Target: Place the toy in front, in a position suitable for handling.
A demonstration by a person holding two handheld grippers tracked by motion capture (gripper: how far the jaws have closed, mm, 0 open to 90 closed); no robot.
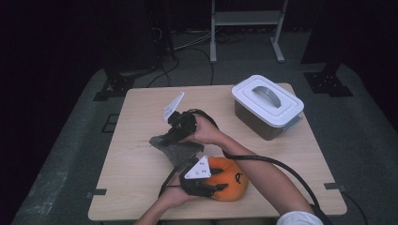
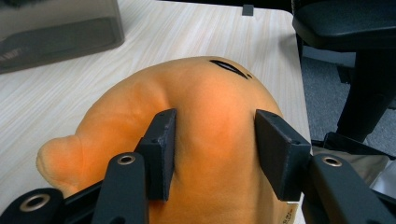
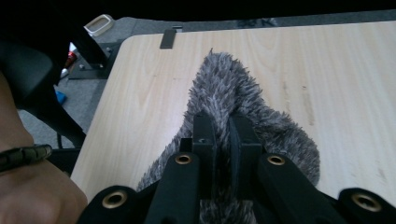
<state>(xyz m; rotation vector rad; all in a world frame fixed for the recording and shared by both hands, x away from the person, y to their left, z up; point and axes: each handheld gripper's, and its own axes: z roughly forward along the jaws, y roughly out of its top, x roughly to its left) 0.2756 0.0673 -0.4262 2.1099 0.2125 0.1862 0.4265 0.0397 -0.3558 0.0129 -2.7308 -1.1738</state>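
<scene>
The right gripper [image 3: 223, 130] pinches the grey furry toy [image 3: 243, 98] just beside the orange plush [image 2: 187, 121]. The left gripper [image 2: 215, 140] straddles that plush, its jaws narrow but not clearly pressing it.

claw: my right claw [image 3: 223, 135] rises from the bottom edge, its two black jaws drawn almost together.
held thing: a tuft of the grey furry fabric [image 3: 243, 98] is pinched between my jaws.
fabric shape: shaggy, tapering to a point away from me, wider toward my claw.
fabric place: it lies on the pale wooden bench [image 3: 327, 70], near the bench's left edge.
other hand: a wrist with a dark bracelet [image 3: 23, 156] sits at lower left.
</scene>
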